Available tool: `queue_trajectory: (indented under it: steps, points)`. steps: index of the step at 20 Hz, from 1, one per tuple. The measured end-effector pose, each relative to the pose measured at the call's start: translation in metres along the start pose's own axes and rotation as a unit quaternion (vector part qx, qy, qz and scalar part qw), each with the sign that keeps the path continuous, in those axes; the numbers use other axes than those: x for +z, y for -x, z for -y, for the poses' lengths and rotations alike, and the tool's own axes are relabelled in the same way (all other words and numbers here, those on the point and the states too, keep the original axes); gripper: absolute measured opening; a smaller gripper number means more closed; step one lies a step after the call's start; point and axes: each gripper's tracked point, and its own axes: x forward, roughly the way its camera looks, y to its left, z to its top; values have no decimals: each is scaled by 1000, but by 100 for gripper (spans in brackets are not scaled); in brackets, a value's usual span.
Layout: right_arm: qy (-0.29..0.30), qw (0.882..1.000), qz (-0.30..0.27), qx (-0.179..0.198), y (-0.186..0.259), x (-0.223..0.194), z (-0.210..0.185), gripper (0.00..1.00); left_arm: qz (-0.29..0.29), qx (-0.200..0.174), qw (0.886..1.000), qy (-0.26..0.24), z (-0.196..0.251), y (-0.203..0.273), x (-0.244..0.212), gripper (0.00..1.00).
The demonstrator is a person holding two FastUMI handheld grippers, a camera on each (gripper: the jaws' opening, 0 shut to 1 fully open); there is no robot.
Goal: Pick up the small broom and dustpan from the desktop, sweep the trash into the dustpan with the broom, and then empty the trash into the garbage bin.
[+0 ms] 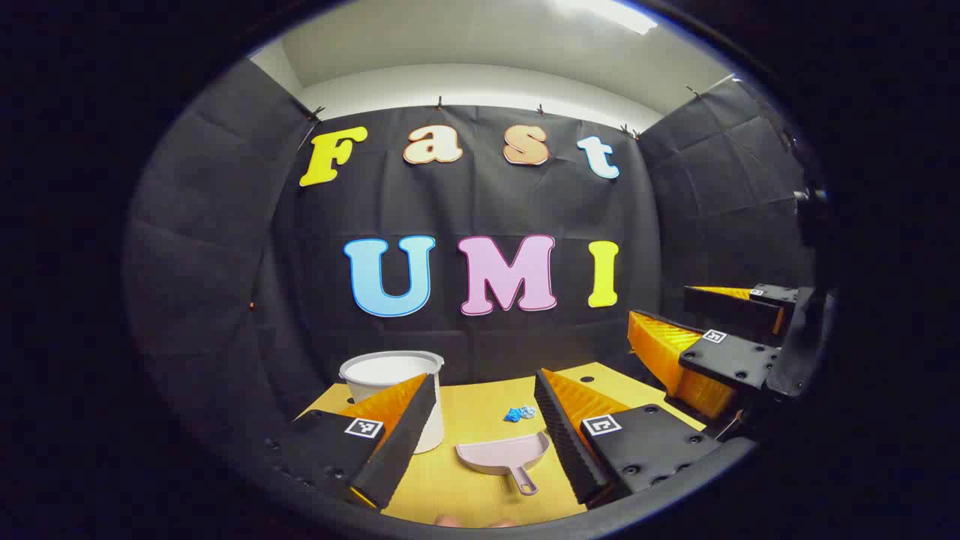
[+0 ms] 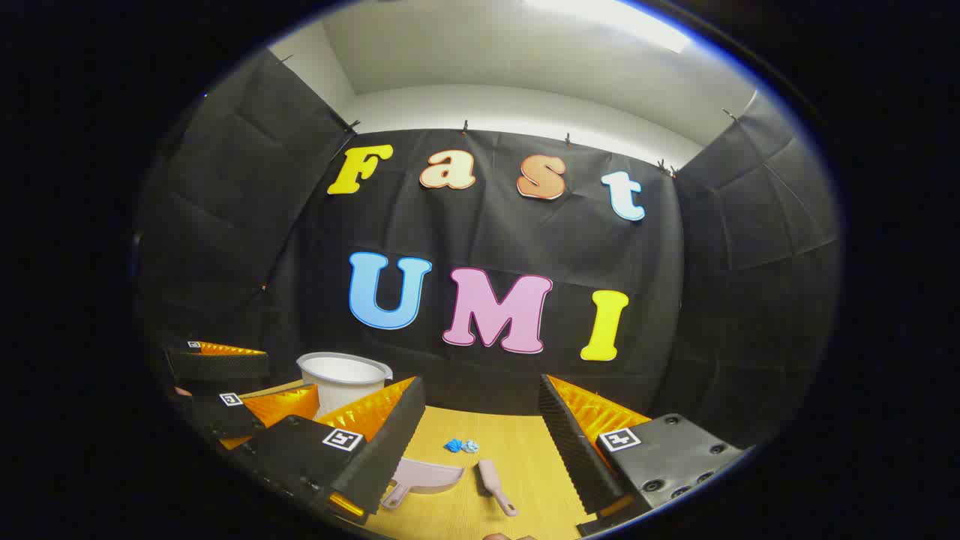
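Both tools are released: the left gripper (image 1: 480, 431) and the right gripper (image 2: 480, 442) hang above the desk (image 1: 480, 409) with fingers spread wide and nothing between them. Nothing is picked up yet, so the step in hand is judged to be the first reach.

In the left gripper view the dustpan (image 1: 501, 455) lies flat between the fingers at 6 o'clock, mouth toward the wall, handle pointing back toward 5 o'clock. The trash (image 1: 520, 413), a small blue crumple, sits just beyond it at 12 o'clock from the pan. The bin (image 1: 391, 375) stands at 10 o'clock, partly behind the left finger. The right gripper shows at 3 o'clock in that view, well apart.

In the right gripper view the broom (image 2: 495, 485) lies just right of the dustpan (image 2: 424, 476), handle toward 5 o'clock, with the trash (image 2: 460, 445) beyond both.

To do this well, each gripper should probably drop straight onto its own handle: left on the pan's, right on the broom's, fingers astride the handle and low to the desk, closing near the handle's middle so the tool does not swing. Keep clear of the trash while descending.

The pan's handle end is partly behind the right gripper's finger in that view. The broom's bristles are too small to make out. The bin's base is hidden.
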Motion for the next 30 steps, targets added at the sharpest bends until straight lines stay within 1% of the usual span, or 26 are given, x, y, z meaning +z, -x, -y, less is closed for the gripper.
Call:
queue_trajectory:
  steps: [1, 2, 3, 5, 6, 7, 8, 9, 10, 11, 12, 13, 14, 16, 17, 20, 21, 22, 23, 25, 28, 30]
  points:
    - [4, 1000, -9, -7, -2, -6, 5, 97, 3, -4, 1000, 6, 3, 1, 0, 79]
    - [10, 1000, -8, -18, -3, -7, 14, 97, 9, -19, 1000, 22, 11, 1, 0, 79]
    - [11, 1000, -6, -22, -2, -5, 20, 98, 3, -31, 999, 37, 17, -3, -5, 78]
    - [12, 999, -3, -32, 1, -5, 28, 98, -13, -16, 999, 50, 9, -6, -8, 79]
    - [11, 999, -4, -32, 2, -6, 30, 98, -5, -12, 998, 55, 5, -4, -1, 79]
    - [13, 999, -7, -32, 2, -9, 30, 98, 7, -19, 997, 71, 7, -1, 7, 79]
    - [14, 999, -12, -32, 3, -11, 32, 98, 17, -47, 994, 99, 16, 1, 18, 78]
    - [14, 999, -14, -34, 4, -11, 32, 98, 27, -65, 990, 122, 23, 5, 24, 78]
    - [11, 999, -10, -35, 4, -8, 31, 98, 35, -61, 989, 130, 21, 6, 30, 78]
    - [11, 999, -7, -39, 4, -5, 31, 98, 35, -51, 991, 121, 13, 5, 29, 77]
    - [13, 999, -4, -47, 4, -3, 33, 97, 30, -39, 993, 104, 10, 6, 25, 78]
    - [13, 999, 1, -50, 5, -1, 32, 97, 22, -34, 996, 84, 11, 7, 20, 77]
    - [12, 999, 7, -50, 6, 3, 28, 97, 19, -39, 996, 75, 14, 8, 18, 79]
    - [15, 999, 12, -45, 8, 6, 21, 98, 23, -64, 994, 81, 26, 14, 19, 79]
    - [20, 999, 13, -42, 9, 6, 18, 98, 29, -65, 994, 82, 24, 17, 20, 79]
    - [17, 999, 9, -39, 10, 7, 18, 98, 21, -59, 995, 76, 23, 17, 15, 78]
    - [14, 999, 8, -40, 10, 7, 19, 98, 12, -48, 996, 78, 19, 17, 11, 78]
    - [11, 999, 5, -41, 10, 5, 20, 97, 6, -39, 996, 85, 13, 16, 9, 78]
    - [9, 999, 2, -41, 8, 4, 21, 97, 1, -38, 995, 96, 15, 14, 7, 77]
    - [7, 999, -5, -40, 4, -2, 22, 98, -7, -28, 994, 106, 10, 13, 2, 78]
    - [10, 999, -17, -34, -3, -10, 21, 98, -14, -24, 995, 92, 13, 9, -4, 78]
    - [15, 999, -20, -31, -5, -13, 21, 98, -13, -31, 996, 82, 19, 6, -6, 78]
